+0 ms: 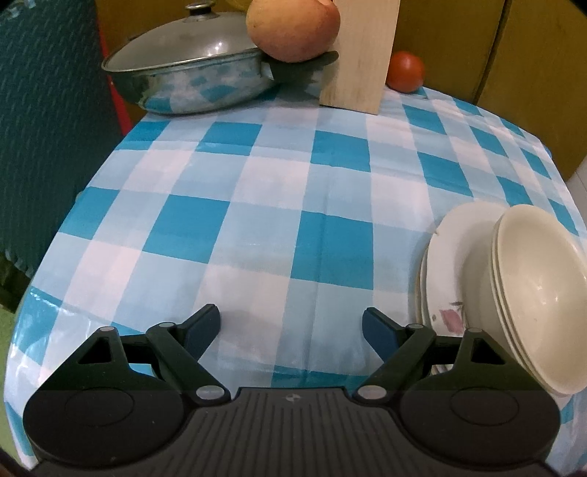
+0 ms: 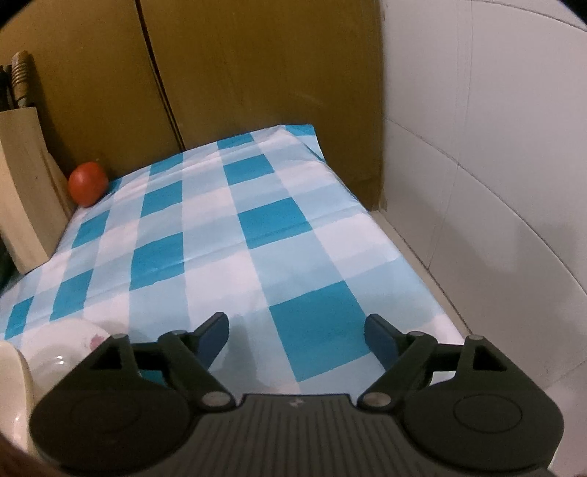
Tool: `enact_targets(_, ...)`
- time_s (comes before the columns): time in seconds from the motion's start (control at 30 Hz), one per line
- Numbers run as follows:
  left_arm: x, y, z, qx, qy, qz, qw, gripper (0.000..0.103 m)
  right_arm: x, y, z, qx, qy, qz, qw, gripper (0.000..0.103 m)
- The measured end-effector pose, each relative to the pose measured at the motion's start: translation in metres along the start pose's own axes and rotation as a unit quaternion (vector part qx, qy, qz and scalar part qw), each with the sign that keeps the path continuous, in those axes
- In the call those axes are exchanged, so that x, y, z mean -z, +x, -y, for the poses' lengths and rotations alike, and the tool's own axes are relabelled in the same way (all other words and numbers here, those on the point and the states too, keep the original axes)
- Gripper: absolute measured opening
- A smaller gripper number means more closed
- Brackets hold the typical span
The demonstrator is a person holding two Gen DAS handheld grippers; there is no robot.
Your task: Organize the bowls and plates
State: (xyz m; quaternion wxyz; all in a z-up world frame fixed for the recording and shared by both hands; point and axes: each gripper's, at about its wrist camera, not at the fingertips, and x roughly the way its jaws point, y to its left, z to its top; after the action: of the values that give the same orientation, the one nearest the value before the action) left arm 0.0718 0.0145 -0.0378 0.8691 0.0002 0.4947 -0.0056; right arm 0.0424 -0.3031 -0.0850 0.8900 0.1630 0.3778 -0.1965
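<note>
A stack of cream bowls [image 1: 539, 293] rests on a stack of white plates [image 1: 451, 264] with a pink flower print, at the right of the blue checked tablecloth [image 1: 275, 205]. My left gripper [image 1: 291, 328] is open and empty, just left of the stack. My right gripper [image 2: 297, 335] is open and empty above the cloth, to the right of the stack. The top plate [image 2: 62, 348] and a bowl rim [image 2: 14, 367] show at the lower left of the right wrist view.
A lidded steel pan [image 1: 190, 73] stands at the back left with a large orange-brown fruit [image 1: 293, 29] on its handle. A wooden knife block [image 1: 361, 55] and a tomato [image 1: 405, 71] stand at the back. A white tiled wall [image 2: 495, 183] runs along the table's right edge.
</note>
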Motion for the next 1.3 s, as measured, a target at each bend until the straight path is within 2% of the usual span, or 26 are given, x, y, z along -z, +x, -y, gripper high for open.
enact_targets(0.17,-0.002,0.001,-0.001,0.004,0.001,0.001,1.0000,0.089,-0.001,0.005,-0.004,0.007,-0.014,0.005,1.000,0.080)
enact_targets(0.23,-0.001,0.001,0.000,0.003,0.002,0.002,1.0000,0.090,-0.001,0.006,-0.002,0.000,-0.007,0.006,1.000,0.088)
enact_targets(0.3,-0.002,0.002,0.000,0.002,0.005,0.002,1.0000,0.093,0.001,0.007,-0.003,-0.004,-0.014,0.011,1.000,0.094)
enact_targets(0.37,-0.002,0.005,-0.001,0.003,0.004,-0.001,1.0000,0.102,0.003,0.010,-0.007,0.001,-0.031,0.013,0.999,0.098)
enact_targets(0.47,-0.003,0.007,0.001,-0.001,0.009,0.000,1.0000,0.102,0.007,0.015,-0.013,0.018,-0.055,0.025,0.998,0.098)
enact_targets(0.77,-0.005,0.009,0.000,-0.005,0.005,0.002,1.0000,0.102,0.005,0.016,-0.013,0.018,-0.052,0.026,0.998,0.098)
enact_targets(0.93,-0.005,0.006,0.001,0.011,0.002,0.001,0.9999,0.102,0.006,0.017,-0.014,0.019,-0.054,0.027,0.998,0.098)
enact_targets(1.07,-0.005,0.008,0.001,0.008,0.005,0.003,0.9999,0.103,-0.001,0.016,-0.008,0.002,-0.041,0.004,0.999,0.098)
enact_targets(1.17,0.000,0.010,0.007,-0.003,0.031,0.013,0.9994,0.103,-0.004,0.011,-0.001,-0.002,-0.009,-0.008,1.000,0.097)
enact_targets(1.3,0.000,0.009,0.007,0.007,0.037,0.009,0.9993,0.103,-0.004,-0.016,-0.003,-0.029,-0.012,-0.006,0.999,0.097)
